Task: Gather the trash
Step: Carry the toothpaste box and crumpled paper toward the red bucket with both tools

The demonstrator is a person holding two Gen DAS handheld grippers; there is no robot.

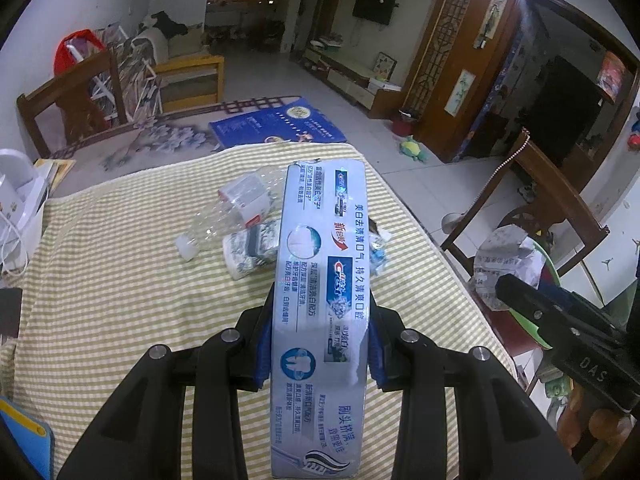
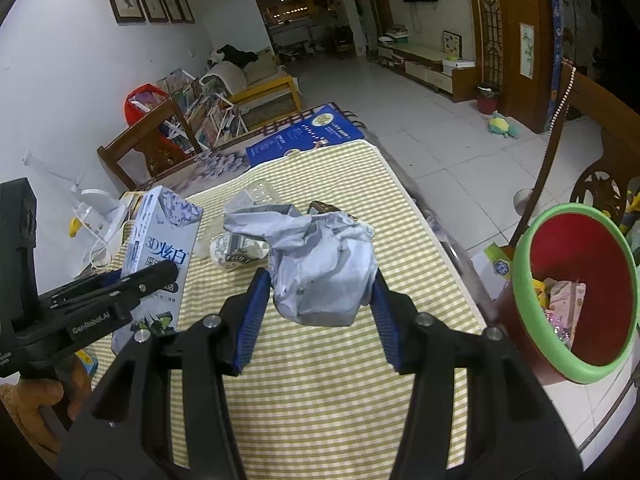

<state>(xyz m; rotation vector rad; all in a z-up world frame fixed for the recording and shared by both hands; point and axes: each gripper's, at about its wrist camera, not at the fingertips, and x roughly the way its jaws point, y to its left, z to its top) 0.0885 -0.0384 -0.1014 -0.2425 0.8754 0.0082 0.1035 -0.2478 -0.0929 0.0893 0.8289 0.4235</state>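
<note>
Left gripper (image 1: 320, 340) clamped on toothpaste box (image 1: 320, 280), box lifted above table. Right gripper (image 2: 320, 300) closed round crumpled paper (image 2: 320, 264), raised over yellow checked tablecloth (image 2: 320, 380). On cloth beyond: clear plastic bottle (image 1: 224, 216) on its side, small patterned cup (image 1: 248, 250) beside it. Red bin with green rim (image 2: 576, 292) off table's right edge, trash inside. Wooden chair (image 1: 68, 96), tiled floor (image 2: 440, 120), wall TV (image 1: 372, 6) behind.
</note>
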